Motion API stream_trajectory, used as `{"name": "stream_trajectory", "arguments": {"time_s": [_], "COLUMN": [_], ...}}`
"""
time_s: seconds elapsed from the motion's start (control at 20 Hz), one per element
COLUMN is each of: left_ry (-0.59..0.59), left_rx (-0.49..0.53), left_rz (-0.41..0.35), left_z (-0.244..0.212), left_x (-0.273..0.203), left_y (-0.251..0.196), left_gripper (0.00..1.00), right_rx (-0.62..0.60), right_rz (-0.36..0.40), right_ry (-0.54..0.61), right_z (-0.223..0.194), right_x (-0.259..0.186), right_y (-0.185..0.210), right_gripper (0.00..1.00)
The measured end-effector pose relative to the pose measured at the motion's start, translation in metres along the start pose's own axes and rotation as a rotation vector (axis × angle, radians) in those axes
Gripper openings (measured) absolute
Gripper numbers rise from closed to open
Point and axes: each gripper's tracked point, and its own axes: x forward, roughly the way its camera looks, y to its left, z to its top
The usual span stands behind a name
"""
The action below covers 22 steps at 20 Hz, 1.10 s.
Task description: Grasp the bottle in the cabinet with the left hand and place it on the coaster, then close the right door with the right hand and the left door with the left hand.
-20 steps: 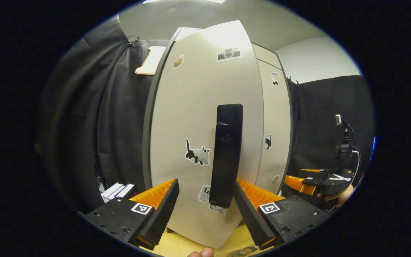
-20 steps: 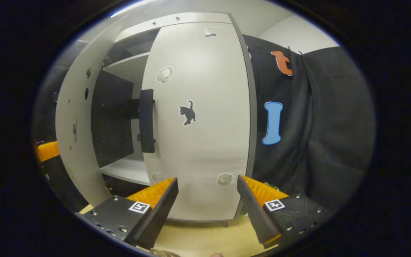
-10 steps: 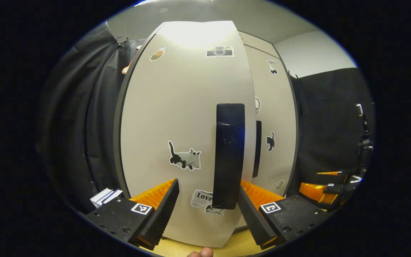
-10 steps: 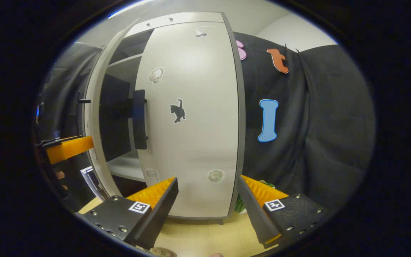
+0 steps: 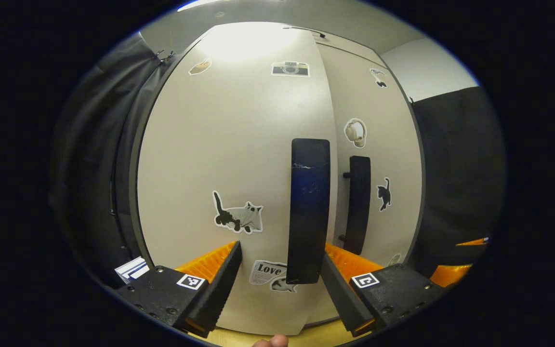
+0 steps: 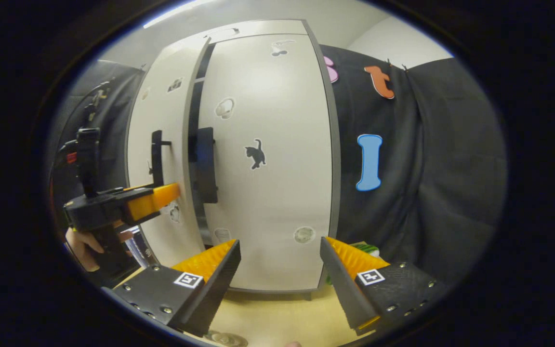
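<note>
In the left gripper view the pale left door (image 5: pixel 229 159) fills the front, and its black handle (image 5: pixel 309 212) stands between the open fingers of my left gripper (image 5: pixel 280 270), close to the right one. The right door (image 5: pixel 378 159) and its handle (image 5: pixel 358 205) lie just beyond. In the right gripper view the right door (image 6: pixel 272 159) sits shut. The left door (image 6: pixel 159 120) stands a narrow dark gap from shut, with the left gripper (image 6: pixel 169 193) against its face below the handle (image 6: pixel 156 156). My right gripper (image 6: pixel 280 270) hangs open in front of the right door, touching nothing.
The cabinet stands on a light wooden tabletop (image 6: pixel 277 318). A green striped thing (image 6: pixel 366 248) lies by the cabinet's right side. A stack of white boxes (image 5: pixel 130 269) sits left of the cabinet. A hand (image 6: pixel 82 243) holds the left gripper.
The left door has swung most of the way toward shut, with the left gripper following it. The cabinet's shelves have gone out of sight. The right gripper stays open, nearly still.
</note>
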Motion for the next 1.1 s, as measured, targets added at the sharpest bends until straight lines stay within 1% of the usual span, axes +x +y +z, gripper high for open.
{"name": "stream_trajectory", "arguments": {"time_s": [0.2, 0.35, 0.5, 0.65, 0.85, 1.1], "left_ry": [0.000, -0.001, 0.034, 0.041, 0.031, 0.029], "left_rx": [0.027, 0.030, 0.010, -0.047, -0.011, -0.009], "left_rz": [0.039, 0.069, 0.062, 0.056, 0.070, 0.071], "left_z": [-0.003, -0.004, -0.011, -0.009, 0.005, 0.019], "left_x": [0.014, 0.020, 0.015, -0.007, -0.044, -0.100], "left_y": [0.001, 0.000, -0.003, -0.004, -0.003, -0.007], "left_gripper": [0.95, 0.95, 0.95, 0.95, 0.93, 0.93], "right_rx": [0.004, 0.018, 0.017, 0.023, 0.029, -0.003], "right_rz": [0.012, 0.015, 0.013, 0.003, -0.014, -0.020], "right_ry": [0.007, 0.011, 0.006, -0.011, -0.033, -0.047], "right_z": [-0.003, -0.005, -0.002, 0.006, 0.017, 0.028], "right_x": [-0.010, -0.020, -0.031, -0.041, -0.051, -0.060], "right_y": [0.006, 0.008, 0.007, 0.003, 0.001, 0.012], "right_gripper": [1.00, 1.00, 1.00, 1.00, 1.00, 1.00]}}
